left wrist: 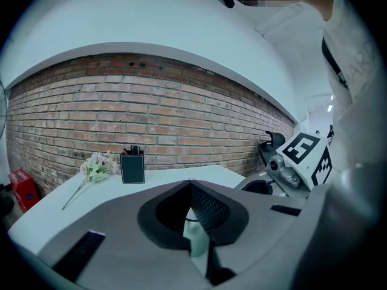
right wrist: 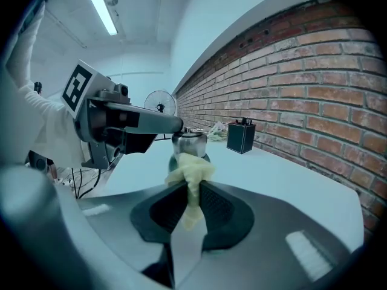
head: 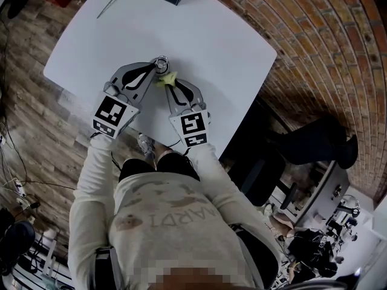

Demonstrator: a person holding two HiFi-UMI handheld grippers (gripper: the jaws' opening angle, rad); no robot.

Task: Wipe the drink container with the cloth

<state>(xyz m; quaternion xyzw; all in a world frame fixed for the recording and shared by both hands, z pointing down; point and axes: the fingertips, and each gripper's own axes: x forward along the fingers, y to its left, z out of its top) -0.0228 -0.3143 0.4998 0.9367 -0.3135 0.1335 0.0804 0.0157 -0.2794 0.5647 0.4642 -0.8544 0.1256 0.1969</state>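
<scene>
Drink container (right wrist: 188,142): stands upright on the table, near the edge closest to the person. It has a shiny, rounded metal top over a darker, wider body.
Cloth (right wrist: 192,171): a pale yellow, soft, crumpled wad. Its bunched end rests against the near side of the container, below the metal top.
Left gripper (head: 156,68): its grey jaws are drawn in on the container's upper part. In the left gripper view they meet at the tip, with a smooth pale surface showing in the slit between the ribbed black pads.
Right gripper (right wrist: 192,189): pressed together on the cloth. A strip of cloth runs down between the two dark, finely ribbed pads, and the rest puffs out ahead of the tips.
Relation of the two grippers: in the head view they come in side by side and converge on the container, the left at its top and the right just beside it with the cloth between.
Marker cubes (head: 115,115): white faces with black square patterns, one on the back of each gripper.
Table (head: 211,47): a smooth, matte white top with rounded corners.
Pen holder (left wrist: 132,168): a dark, boxy cup at the far edge of the table, well apart from the container.
Flowers (left wrist: 95,165): a pale sprig with a long thin stem, lying flat on the table beside the pen holder.
Wall (right wrist: 314,95): rough red-brown brick with light mortar lines, running along the far side of the table.
Fan (right wrist: 159,106): a round standing fan in the far background.
</scene>
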